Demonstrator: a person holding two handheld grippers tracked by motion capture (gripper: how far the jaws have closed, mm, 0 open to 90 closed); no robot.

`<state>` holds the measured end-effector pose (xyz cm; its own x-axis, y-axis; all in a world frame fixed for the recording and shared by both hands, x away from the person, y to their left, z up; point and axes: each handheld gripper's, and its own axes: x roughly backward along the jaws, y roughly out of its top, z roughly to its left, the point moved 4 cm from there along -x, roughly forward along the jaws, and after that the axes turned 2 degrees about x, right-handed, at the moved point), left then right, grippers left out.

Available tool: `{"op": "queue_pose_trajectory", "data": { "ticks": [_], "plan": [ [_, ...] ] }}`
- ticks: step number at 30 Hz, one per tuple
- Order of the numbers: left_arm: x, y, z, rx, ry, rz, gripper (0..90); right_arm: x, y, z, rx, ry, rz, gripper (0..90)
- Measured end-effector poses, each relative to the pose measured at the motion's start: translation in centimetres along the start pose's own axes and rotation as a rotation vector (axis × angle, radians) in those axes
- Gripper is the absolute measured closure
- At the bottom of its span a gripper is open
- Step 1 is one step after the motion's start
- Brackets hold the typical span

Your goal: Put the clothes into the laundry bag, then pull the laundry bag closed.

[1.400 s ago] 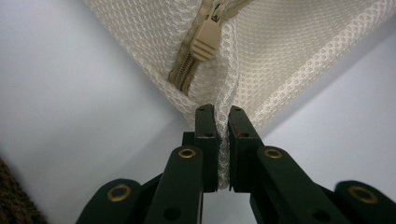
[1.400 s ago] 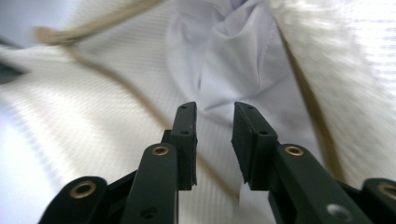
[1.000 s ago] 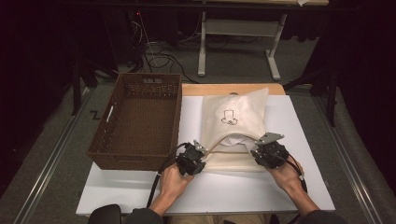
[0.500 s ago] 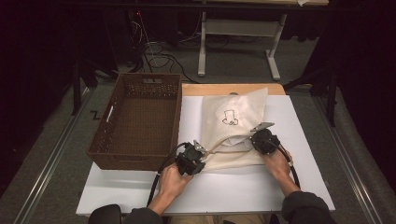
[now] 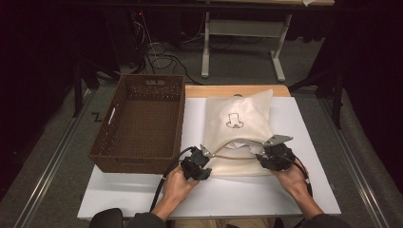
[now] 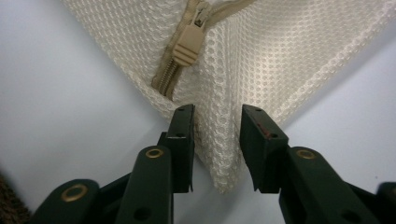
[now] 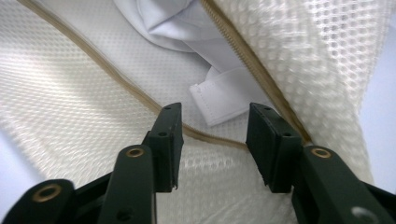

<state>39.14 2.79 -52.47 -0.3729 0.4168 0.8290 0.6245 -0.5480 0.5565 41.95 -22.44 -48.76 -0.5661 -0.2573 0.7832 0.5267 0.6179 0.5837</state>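
Jaws: left gripper (image 6: pixel 217 135) just opened, bag (image 5: pixel 240 130) corner between; right gripper (image 7: pixel 212 140) just opened over zip (image 7: pixel 140 98).
Print: black outline drawing mid-frame, no readable writing.

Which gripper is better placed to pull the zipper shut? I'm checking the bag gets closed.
Left. Its gripper sits at the bag corner, right below the zipper pull. The right gripper faces the open zipper mouth, with white cloth showing.

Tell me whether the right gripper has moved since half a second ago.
Yes. The right gripper shifted right, away from the basket, its jaws just opening over the mesh bag.
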Motion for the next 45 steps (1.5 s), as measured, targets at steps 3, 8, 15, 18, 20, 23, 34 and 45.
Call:
{"op": "queue_pose_trajectory", "data": {
  "ticks": [3,8,15,18,20,23,34,45],
  "plan": [
    [0.0,0.1,0.2,0.015,0.002,-0.006,61.2,1.0,-0.4,-0.1,-0.027,-0.016,-0.038,53.1],
    [-0.1,0.0,0.3,0.021,0.009,-0.004,59.3,1.8,-1.2,-0.2,-0.027,-0.102,-0.051,52.2],
    [-0.1,0.1,0.4,0.028,0.005,-0.008,59.5,3.1,-1.9,-1.3,-0.093,-0.136,-0.095,53.3],
    [-0.1,0.1,0.5,0.032,0.005,-0.011,58.4,2.5,-2.1,-1.9,-0.127,-0.108,-0.054,54.0],
    [0.0,0.3,0.4,0.027,0.019,-0.016,54.9,1.9,-2.2,-2.1,-0.122,-0.11,-0.036,57.3],
    [0.1,0.5,0.2,0.016,0.023,-0.028,51.2,1.1,-2.5,-2.2,-0.113,-0.099,-0.01,65.7],
    [-0.2,1.4,0.4,0.052,0.038,-0.086,49.2,0.7,-3.9,-2.4,-0.12,-0.019,-0.001,90.0],
    [-1.2,1.4,0.7,0.064,0.005,-0.063,61.7,0.4,-5.7,-2.8,-0.178,0.037,0.029,85.8]
  ]
}}
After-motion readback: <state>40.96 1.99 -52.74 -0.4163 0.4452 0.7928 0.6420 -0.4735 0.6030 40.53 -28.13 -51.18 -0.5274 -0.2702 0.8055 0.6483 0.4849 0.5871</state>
